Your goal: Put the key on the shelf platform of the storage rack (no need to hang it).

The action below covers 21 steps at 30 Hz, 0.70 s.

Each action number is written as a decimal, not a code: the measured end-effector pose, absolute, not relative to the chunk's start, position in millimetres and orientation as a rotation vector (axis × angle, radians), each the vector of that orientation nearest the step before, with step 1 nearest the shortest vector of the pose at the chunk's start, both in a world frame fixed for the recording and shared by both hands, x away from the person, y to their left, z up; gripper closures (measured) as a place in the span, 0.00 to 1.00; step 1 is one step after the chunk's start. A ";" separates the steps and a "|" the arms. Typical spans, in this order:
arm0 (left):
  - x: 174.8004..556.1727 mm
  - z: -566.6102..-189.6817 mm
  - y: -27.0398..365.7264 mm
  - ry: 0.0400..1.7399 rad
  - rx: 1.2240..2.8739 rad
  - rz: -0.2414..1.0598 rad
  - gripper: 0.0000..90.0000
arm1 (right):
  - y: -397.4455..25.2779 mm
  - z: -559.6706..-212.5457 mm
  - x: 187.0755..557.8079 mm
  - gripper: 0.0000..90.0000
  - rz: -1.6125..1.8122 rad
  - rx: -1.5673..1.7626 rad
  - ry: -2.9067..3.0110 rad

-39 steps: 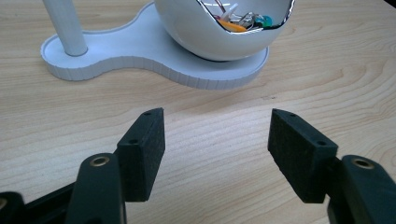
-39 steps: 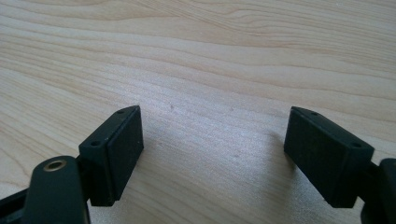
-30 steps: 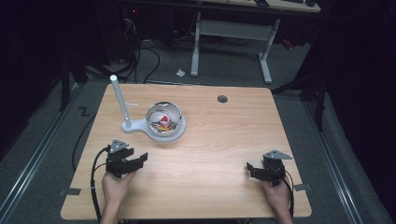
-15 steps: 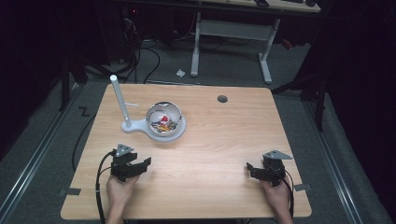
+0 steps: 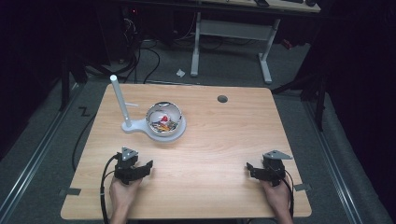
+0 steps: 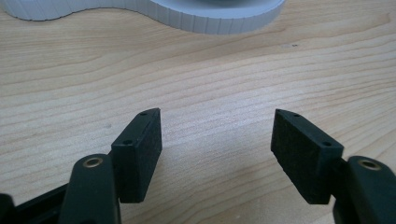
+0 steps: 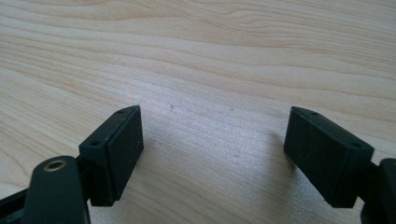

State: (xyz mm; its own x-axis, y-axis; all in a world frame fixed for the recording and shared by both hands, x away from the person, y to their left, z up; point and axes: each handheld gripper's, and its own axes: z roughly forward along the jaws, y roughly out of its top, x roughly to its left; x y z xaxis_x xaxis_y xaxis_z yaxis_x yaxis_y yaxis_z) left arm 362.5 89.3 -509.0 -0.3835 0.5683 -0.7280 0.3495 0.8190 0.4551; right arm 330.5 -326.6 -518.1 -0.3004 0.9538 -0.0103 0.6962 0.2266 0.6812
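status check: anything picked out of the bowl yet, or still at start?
Looks like the start. Done: nothing visible; small colourful items sit in the bowl on the white stand. In hand: nothing, left hand-held gripper and right hand-held gripper both open over the bare table. Left: everything.

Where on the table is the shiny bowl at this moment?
In the high view, the bowl sits on the far left part of the table, on a white base beside an upright white post, ahead of the left gripper.
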 end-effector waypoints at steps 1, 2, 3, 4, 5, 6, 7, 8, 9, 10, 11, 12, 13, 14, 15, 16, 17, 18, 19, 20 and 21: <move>362.5 -509.7 88.9 2.011 0.679 0.278 0.38 | -326.6 -518.0 330.5 0.22 0.808 1.518 2.078; 362.2 -510.5 88.6 2.006 0.685 0.283 0.38 | -326.6 -518.1 330.5 0.22 0.809 1.518 2.078; 362.1 -511.1 87.6 2.009 0.680 0.287 0.38 | -326.6 -518.0 330.5 0.22 0.808 1.518 2.078; 362.1 -511.6 86.4 2.017 0.671 0.286 0.38 | -326.6 -518.1 330.5 0.22 0.808 1.518 2.078; 361.9 -513.2 85.8 2.009 0.684 0.294 0.37 | -326.6 -518.0 330.5 0.22 0.808 1.518 2.078; 361.9 -514.7 85.2 2.006 0.696 0.304 0.37 | -326.6 -518.1 330.5 0.22 0.808 1.518 2.078; 361.9 -515.8 84.0 2.008 0.698 0.306 0.37 | -326.6 -518.0 330.5 0.22 0.808 1.518 2.078; 362.1 -516.8 83.3 2.011 0.697 0.316 0.37 | -326.6 -518.0 330.5 0.22 0.808 1.518 2.078; 362.0 -517.2 82.6 2.015 0.690 0.318 0.37 | -326.6 -518.0 330.5 0.22 0.808 1.518 2.078; 361.6 -517.1 81.7 2.017 0.684 0.309 0.37 | -326.6 -518.1 330.5 0.22 0.808 1.518 2.078; 361.3 -518.5 82.4 1.997 0.704 0.321 0.37 | -326.6 -518.1 330.5 0.22 0.808 1.518 2.078; 361.1 -518.7 81.7 1.998 0.692 0.322 0.37 | -326.6 -518.0 330.5 0.22 0.808 1.518 2.078; 360.5 -519.8 81.3 1.990 0.691 0.326 0.37 | -326.6 -518.1 330.5 0.22 0.809 1.518 2.078; 360.1 -522.0 80.9 1.971 0.696 0.345 0.37 | -326.6 -518.1 330.5 0.22 0.809 1.518 2.078; 360.4 -522.5 79.6 1.974 0.696 0.355 0.37 | -326.6 -518.1 330.5 0.22 0.808 1.518 2.078; 360.4 -523.8 77.7 1.970 0.705 0.369 0.37 | -326.6 -518.1 330.5 0.22 0.808 1.518 2.078; 360.1 -524.8 75.8 1.968 0.716 0.382 0.36 | -326.6 -518.1 330.5 0.22 0.809 1.518 2.078; 360.0 -524.7 75.1 1.970 0.712 0.381 0.35 | -326.6 -518.1 330.5 0.22 0.808 1.518 2.078; 360.1 -524.4 75.2 1.974 0.709 0.376 0.35 | -326.6 -518.1 330.5 0.22 0.808 1.518 2.078; 360.2 -524.8 75.9 1.967 0.718 0.379 0.35 | -326.6 -518.1 330.5 0.22 0.808 1.518 2.078; 360.3 -524.9 75.8 1.968 0.716 0.381 0.34 | -326.6 -518.1 330.5 0.22 0.808 1.518 2.078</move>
